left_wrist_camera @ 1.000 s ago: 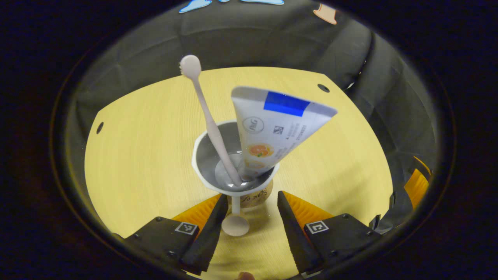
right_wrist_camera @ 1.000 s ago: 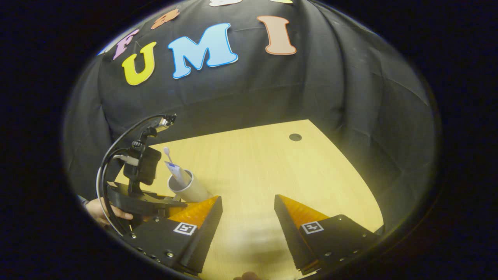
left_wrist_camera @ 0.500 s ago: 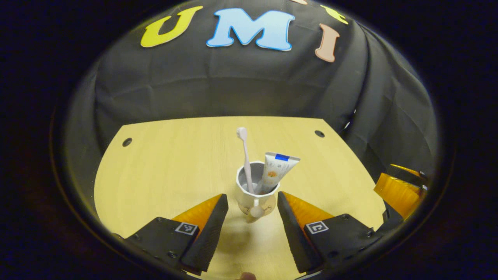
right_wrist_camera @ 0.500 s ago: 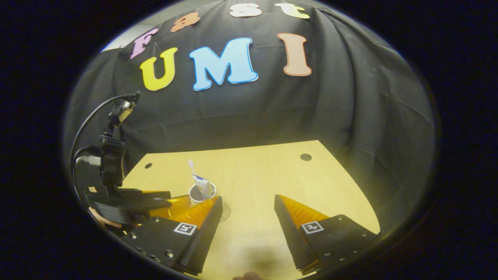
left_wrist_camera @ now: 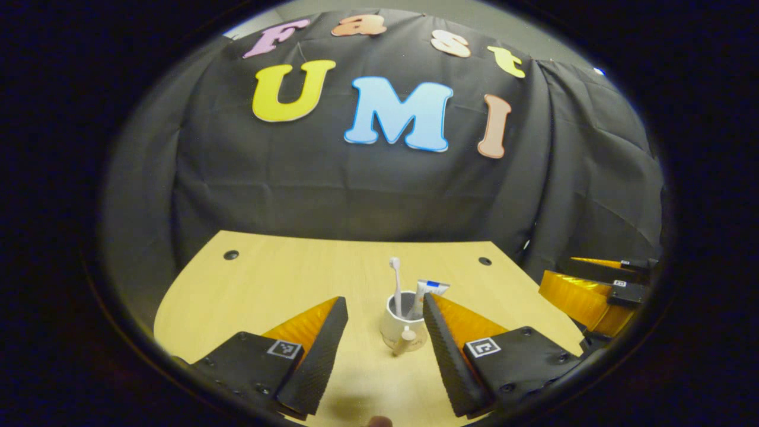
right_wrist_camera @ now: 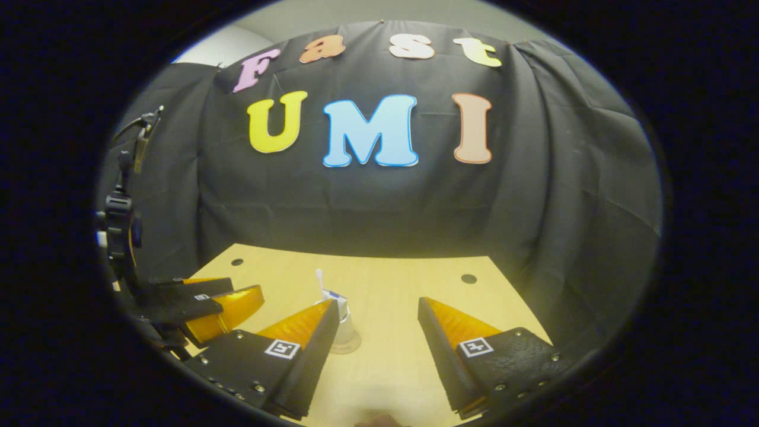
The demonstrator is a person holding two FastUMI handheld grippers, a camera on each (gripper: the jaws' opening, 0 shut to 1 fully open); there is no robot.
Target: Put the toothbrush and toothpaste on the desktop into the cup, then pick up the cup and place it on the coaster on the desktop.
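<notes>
Both grippers have drawn back from the cup (left_wrist_camera: 403, 326), which now sits on the coaster (right_wrist_camera: 347, 346) on the desktop (left_wrist_camera: 267, 284), so the task looks finished. The left gripper (left_wrist_camera: 385, 332) and right gripper (right_wrist_camera: 379, 332) hang wide open, holding nothing. Toothbrush (left_wrist_camera: 395, 281) stands near upright, head up (toothpaste (left_wrist_camera: 428, 290) beside it, crimped end up).

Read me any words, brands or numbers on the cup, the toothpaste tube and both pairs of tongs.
On the toothpaste tube: print too small to read.
On the cup: a faint mark low on its side, too blurred to read.
On the left tongs: a square marker on each finger, a black-and-white pattern, no words.
On the right tongs: the same kind of pattern, no words.
Nothing here reads as text.
</notes>
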